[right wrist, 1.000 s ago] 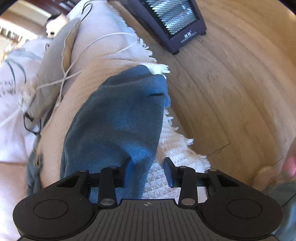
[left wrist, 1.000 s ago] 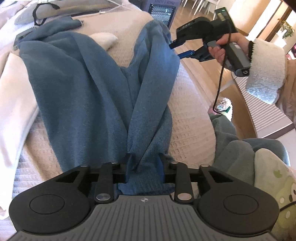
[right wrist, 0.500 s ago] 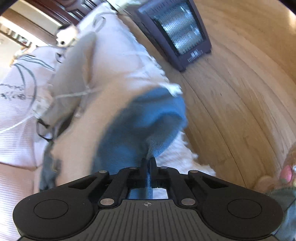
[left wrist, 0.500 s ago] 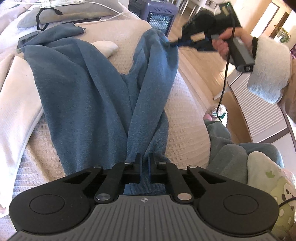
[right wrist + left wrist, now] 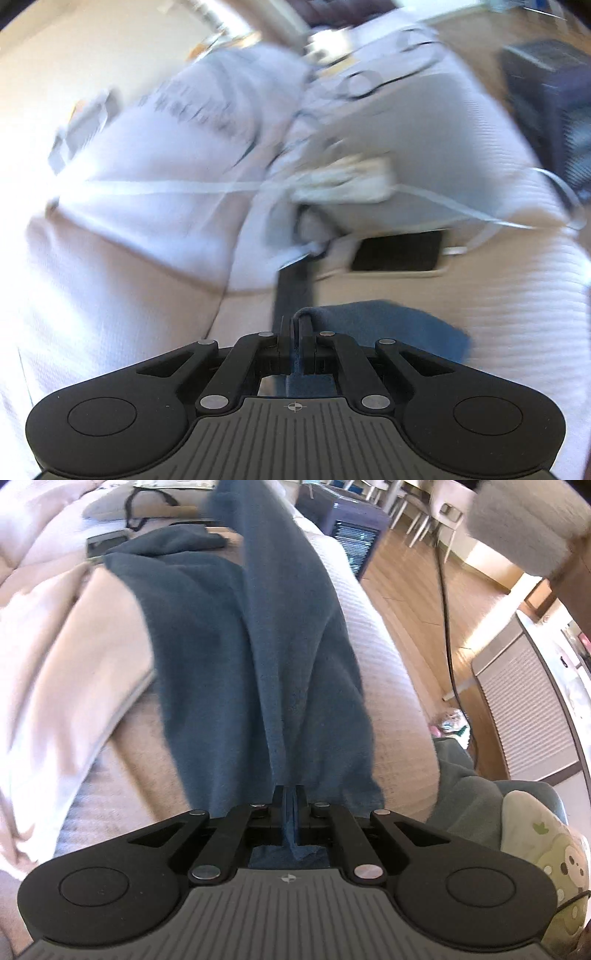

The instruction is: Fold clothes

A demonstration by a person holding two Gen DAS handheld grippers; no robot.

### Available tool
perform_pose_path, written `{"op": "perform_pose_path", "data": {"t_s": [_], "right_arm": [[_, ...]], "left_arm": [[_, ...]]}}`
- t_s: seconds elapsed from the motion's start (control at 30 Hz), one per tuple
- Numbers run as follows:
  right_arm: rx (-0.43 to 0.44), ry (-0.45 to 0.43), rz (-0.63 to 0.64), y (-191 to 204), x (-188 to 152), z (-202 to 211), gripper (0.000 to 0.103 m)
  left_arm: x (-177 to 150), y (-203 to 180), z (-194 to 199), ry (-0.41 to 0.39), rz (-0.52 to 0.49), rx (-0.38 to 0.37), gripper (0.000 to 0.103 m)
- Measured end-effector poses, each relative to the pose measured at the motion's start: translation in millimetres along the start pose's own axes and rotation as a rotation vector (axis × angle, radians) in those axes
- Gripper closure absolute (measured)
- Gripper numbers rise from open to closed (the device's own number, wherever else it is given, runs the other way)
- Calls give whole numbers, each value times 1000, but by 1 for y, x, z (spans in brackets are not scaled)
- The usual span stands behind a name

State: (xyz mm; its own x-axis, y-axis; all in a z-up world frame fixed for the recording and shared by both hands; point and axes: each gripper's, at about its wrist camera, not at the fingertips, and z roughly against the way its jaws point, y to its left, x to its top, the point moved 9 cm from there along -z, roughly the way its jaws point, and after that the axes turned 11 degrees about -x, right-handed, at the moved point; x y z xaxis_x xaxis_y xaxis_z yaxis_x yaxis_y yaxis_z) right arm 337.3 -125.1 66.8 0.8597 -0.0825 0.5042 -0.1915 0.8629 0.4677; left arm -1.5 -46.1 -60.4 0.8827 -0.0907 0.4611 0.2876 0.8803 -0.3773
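The blue pants (image 5: 229, 657) lie stretched out along the bed (image 5: 380, 686). The left tongs (image 5: 290, 797) are clamped on the near end of one pant leg, so that end cannot slip away. This leg is raised at its far end and lies partly over the other leg.

The right tongs (image 5: 294, 332) are pinched tight on a fold of the same blue cloth. The right view is blurry, so things there are hard to see. It shows a white pillow (image 5: 155, 177), thin white cords (image 5: 461, 210) and a flat black thing (image 5: 399, 251) on the bed.

Two ends of one leg are held at once, so the leg stays straight and flat. I think the plan is to lay this leg neatly on top of the other leg, so the pants fold in half the long way. The fold is only just starting. A dark heater (image 5: 351, 531) stands on the wood floor (image 5: 417, 590) beside the bed.
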Motion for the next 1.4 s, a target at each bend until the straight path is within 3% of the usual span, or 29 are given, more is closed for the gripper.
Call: {"op": "perform_pose_path", "data": {"t_s": [0.13,0.17,0.2,0.23,0.33,0.4,0.47,0.63,0.8,0.97,1.13,1.17,1.27,1.33,1.4], "right_arm": [[11,108,88,31,-30,-49,94],[-6,139,101,32,-40,-57,90],[-22,164,114,32,-46,-61,77],[-41,181,137,31,-52,-62,71],[-91,144,214,18,-58,-44,64],[-114,120,206,1,-58,-27,49],[-133,106,204,-16,-63,-8,47],[-172,142,213,-56,-104,28,46],[-176,198,262,-73,-184,62,47],[-171,167,509,-42,-252,87,47],[-202,178,882,-5,-317,82,48],[-227,185,917,-3,-324,75,50],[-279,216,916,-12,-329,55,70],[-310,236,913,-18,-333,43,74],[-307,238,876,-22,-334,44,85]], "left_arm": [[-5,5,1,5,15,12,99],[-6,6,1,4,19,10,99],[-6,7,1,4,23,8,99],[-7,7,0,5,25,5,99],[-6,6,-3,3,21,-12,99],[-4,6,-5,0,17,-29,95],[-2,3,-4,-15,19,-49,87],[-5,12,0,-45,66,-89,81],[-11,22,10,-69,109,-87,81],[-18,37,22,-74,111,-16,81],[-35,45,23,-53,132,28,81],[-39,45,22,-51,139,30,80],[-49,48,23,-45,158,43,80],[-52,49,24,-49,167,45,78],[-53,50,27,-57,165,50,77]]}}
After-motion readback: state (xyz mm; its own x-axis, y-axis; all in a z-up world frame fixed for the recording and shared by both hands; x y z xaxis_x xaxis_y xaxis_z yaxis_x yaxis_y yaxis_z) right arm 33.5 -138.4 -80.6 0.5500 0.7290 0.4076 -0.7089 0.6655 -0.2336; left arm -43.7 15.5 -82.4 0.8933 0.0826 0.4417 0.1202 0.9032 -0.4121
